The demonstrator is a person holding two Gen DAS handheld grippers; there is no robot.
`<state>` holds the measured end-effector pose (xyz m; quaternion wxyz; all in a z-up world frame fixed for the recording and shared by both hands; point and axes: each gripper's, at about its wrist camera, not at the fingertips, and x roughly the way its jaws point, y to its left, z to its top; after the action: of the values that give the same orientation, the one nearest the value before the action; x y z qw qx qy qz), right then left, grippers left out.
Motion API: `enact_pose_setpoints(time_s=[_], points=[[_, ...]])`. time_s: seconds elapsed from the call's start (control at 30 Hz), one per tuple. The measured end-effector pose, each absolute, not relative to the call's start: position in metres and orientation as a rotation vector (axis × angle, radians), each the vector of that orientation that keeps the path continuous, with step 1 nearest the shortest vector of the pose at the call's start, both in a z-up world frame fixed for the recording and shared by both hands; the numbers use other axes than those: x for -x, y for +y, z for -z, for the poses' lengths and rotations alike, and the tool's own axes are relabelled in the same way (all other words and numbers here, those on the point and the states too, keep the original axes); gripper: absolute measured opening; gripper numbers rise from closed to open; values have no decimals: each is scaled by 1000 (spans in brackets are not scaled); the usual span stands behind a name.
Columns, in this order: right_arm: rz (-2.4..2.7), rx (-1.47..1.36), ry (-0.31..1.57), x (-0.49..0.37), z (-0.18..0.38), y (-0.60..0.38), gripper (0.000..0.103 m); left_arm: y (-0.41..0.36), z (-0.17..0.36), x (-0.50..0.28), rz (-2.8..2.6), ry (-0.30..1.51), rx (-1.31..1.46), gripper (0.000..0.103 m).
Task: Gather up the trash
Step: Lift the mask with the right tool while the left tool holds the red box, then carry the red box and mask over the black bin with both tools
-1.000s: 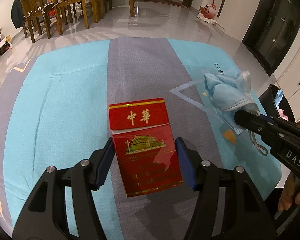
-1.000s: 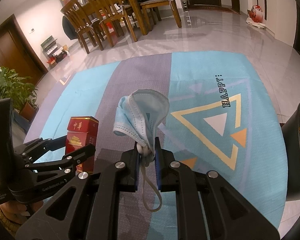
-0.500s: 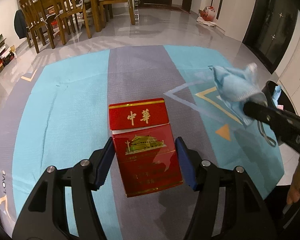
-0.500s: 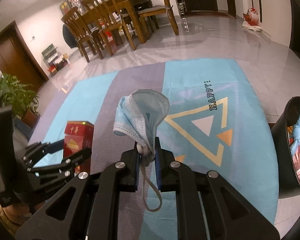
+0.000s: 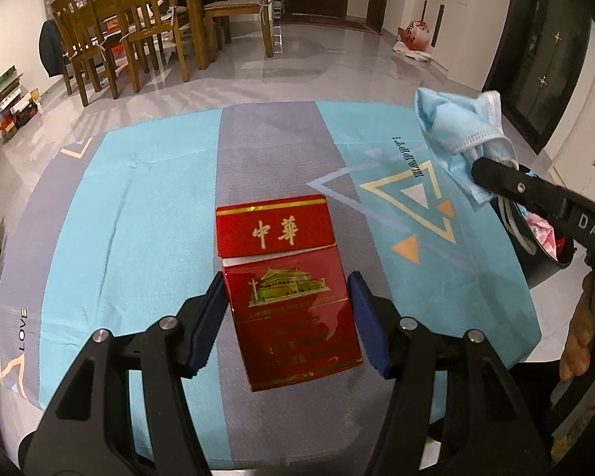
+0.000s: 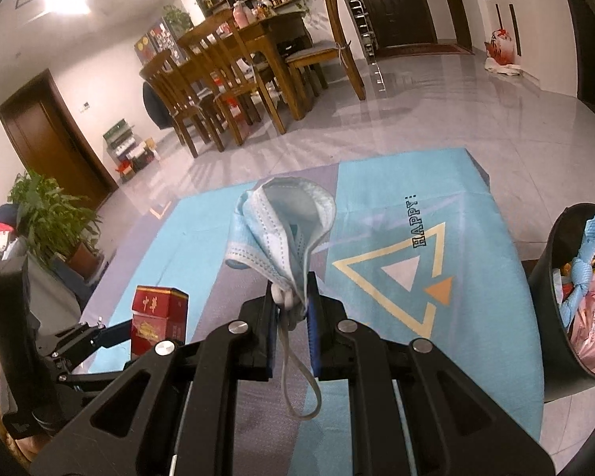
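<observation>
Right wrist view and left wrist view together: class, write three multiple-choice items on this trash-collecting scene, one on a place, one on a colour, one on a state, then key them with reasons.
1. Where is the black bin relative to the patterned mat?
A. Off the mat's right edge
B. In the mat's centre
C. Under the dining table

2. What colour is the cigarette pack?
A. Green
B. Red with gold print
C. White

3. What is the state of the right gripper?
A. Open and empty
B. Shut on the face mask
C. Shut on the pack

Answers:
1 A: the right wrist view shows the bin beside the mat's right edge, already holding trash.
2 B: the left wrist view shows a red pack with gold characters between the fingers of the left gripper.
3 B: the blue mask is pinched between its fingers, an ear loop dangling below.
</observation>
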<state>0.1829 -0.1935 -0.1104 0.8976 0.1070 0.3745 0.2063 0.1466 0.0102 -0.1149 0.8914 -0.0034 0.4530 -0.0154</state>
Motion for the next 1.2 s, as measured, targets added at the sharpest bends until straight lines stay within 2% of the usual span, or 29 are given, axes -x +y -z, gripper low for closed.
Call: enact_pose_setpoints(time_s=[0.57, 1.2], points=[[-350, -240, 696, -160, 96, -230, 14, -22, 99, -142, 65, 897, -68, 62], [-191, -333, 647, -133, 93, -309, 14, -107, 83, -160, 232, 835, -142, 62]])
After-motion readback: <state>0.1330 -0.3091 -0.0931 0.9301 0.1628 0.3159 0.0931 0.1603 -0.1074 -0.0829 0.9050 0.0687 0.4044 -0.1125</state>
